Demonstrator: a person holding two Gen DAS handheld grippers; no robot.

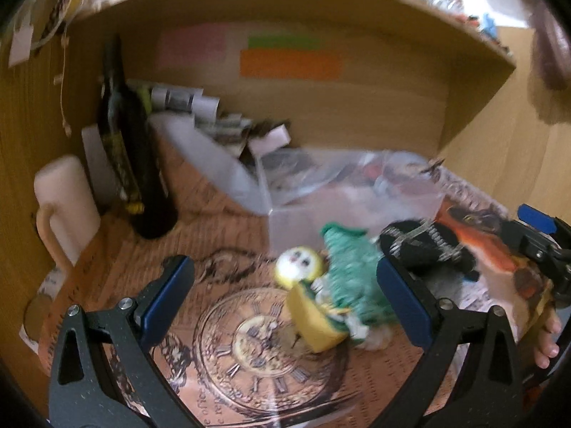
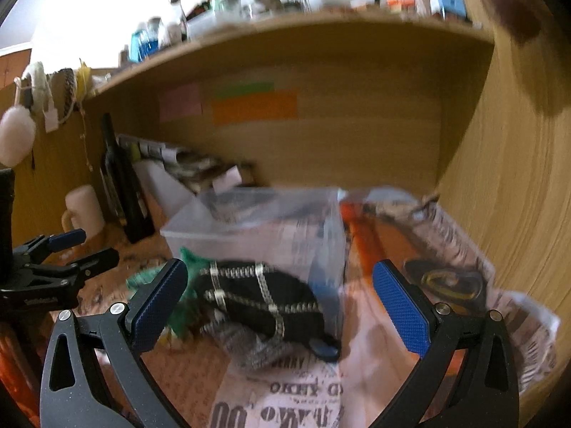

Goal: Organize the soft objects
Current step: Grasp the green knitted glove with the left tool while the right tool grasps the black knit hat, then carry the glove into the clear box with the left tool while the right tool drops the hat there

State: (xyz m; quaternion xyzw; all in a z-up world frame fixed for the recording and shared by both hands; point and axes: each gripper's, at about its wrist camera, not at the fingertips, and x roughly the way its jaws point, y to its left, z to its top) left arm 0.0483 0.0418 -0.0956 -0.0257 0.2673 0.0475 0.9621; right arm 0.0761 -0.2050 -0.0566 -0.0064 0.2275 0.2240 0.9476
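Observation:
A small soft doll (image 1: 321, 299) with a white face, yellow dress and green knit part lies on the patterned desk mat (image 1: 249, 356). A black knit item with pale stripes (image 1: 424, 246) lies to its right, in front of a clear plastic box (image 1: 339, 210). My left gripper (image 1: 285, 285) is open, with the doll between its fingers and nothing held. In the right wrist view the black knit item (image 2: 260, 299) lies between the open fingers of my right gripper (image 2: 282, 292), against the clear box (image 2: 257, 228). The right gripper also shows at the right edge of the left wrist view (image 1: 542, 239).
A dark bottle (image 1: 128, 149) and a cream mug (image 1: 67, 207) stand at the back left. Paper rolls and clutter (image 1: 214, 121) lie behind the box. A wooden shelf (image 1: 285, 3) overhangs the desk; a wooden wall (image 2: 517, 178) closes the right side.

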